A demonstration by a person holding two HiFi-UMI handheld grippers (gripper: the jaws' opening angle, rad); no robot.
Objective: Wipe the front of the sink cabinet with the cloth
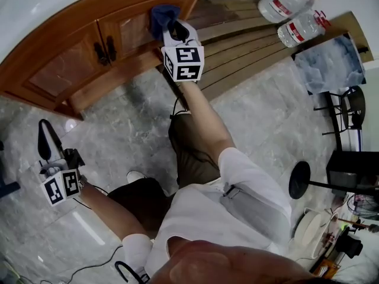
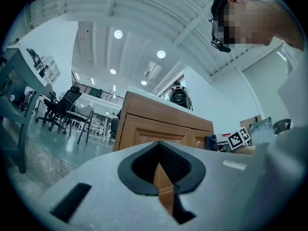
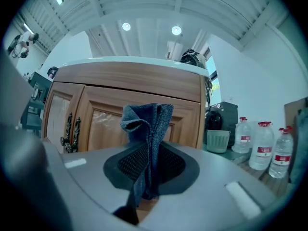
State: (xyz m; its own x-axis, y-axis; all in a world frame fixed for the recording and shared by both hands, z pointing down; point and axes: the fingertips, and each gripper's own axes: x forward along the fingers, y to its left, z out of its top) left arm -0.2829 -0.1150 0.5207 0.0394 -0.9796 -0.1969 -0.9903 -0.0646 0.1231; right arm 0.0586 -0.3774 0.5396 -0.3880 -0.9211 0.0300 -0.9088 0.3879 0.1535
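**Cloth up at the cabinet door**

Right gripper (image 3: 149,163) clamped on the bunched dark-blue fabric cloth (image 3: 147,124), up at the curved brown wooden sink cabinet (image 3: 120,88), right-hand door; left gripper (image 1: 45,139) closed, empty, well aside; risk: little cloth protrudes, so hard jaws may scrape wood.

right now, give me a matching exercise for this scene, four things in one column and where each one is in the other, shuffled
1. cloth
2. left gripper
3. water bottles
4. door handles

A. on the floor beside the cabinet
B. pinched in the fingers of the right gripper
C. where the two cabinet doors meet
D. low over the floor, fingers shut, empty

Pairs: 1-B; 2-D; 3-A; 4-C
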